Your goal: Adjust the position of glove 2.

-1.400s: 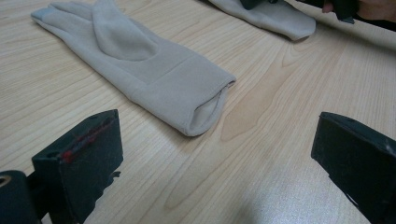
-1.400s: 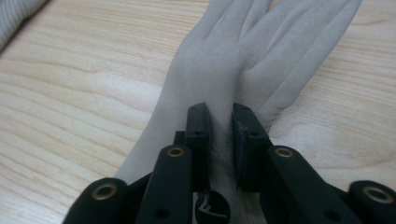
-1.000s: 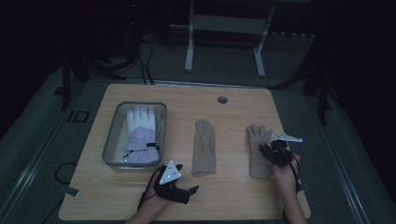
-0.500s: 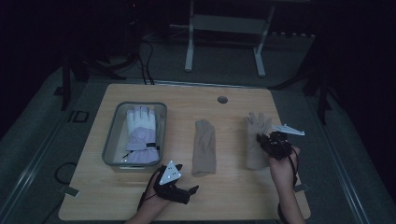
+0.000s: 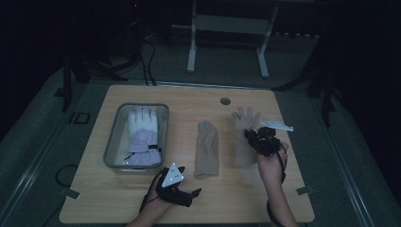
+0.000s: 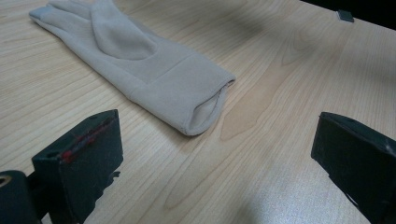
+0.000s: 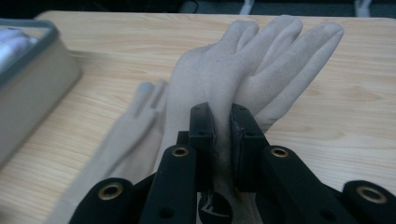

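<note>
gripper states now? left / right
Left gripper: open, empty, near the middle beige glove.
Right gripper: shut on the right beige glove.

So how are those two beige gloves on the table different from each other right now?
The right glove is pinched by the right tool, while the middle glove lies free, with nothing gripping it. The right glove's fingers are lifted off the table and spread; the middle glove lies flat with its fingers together. The left tool sits open near the middle glove's cuff. Both look like the same beige fabric.
</note>
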The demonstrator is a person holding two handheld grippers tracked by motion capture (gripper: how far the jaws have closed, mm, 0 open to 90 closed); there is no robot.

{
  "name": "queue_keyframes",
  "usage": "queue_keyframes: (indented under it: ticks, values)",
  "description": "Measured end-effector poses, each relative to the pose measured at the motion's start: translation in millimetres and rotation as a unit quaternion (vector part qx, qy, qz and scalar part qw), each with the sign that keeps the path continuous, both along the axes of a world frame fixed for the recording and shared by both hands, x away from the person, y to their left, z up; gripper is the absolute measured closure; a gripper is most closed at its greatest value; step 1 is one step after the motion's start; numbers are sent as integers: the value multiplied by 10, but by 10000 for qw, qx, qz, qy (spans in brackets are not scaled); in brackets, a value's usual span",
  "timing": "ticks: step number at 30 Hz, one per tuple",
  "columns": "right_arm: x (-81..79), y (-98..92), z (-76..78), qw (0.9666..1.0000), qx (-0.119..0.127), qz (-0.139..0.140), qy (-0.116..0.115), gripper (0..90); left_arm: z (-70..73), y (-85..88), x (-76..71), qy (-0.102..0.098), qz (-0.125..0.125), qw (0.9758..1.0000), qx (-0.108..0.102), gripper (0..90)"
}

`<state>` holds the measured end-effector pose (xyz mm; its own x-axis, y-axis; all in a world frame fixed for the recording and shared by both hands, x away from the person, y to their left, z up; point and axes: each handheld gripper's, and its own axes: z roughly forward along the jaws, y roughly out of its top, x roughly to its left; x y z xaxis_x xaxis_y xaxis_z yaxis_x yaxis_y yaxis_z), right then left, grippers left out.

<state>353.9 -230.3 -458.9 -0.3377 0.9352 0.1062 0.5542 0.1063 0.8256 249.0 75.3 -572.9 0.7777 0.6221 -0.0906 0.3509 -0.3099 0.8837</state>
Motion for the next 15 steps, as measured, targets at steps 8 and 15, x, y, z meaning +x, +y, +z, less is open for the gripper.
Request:
queue_keyframes:
  ticks: [8,15]
  values:
    - [0,336,-47,9996,183,227,27,810,0,-1,-5,-23,-10,10000,-4,25]
    - [35,639,-124,9987,291,389,133,810,0,-1,-6,-23,-23,10000,-7,25]
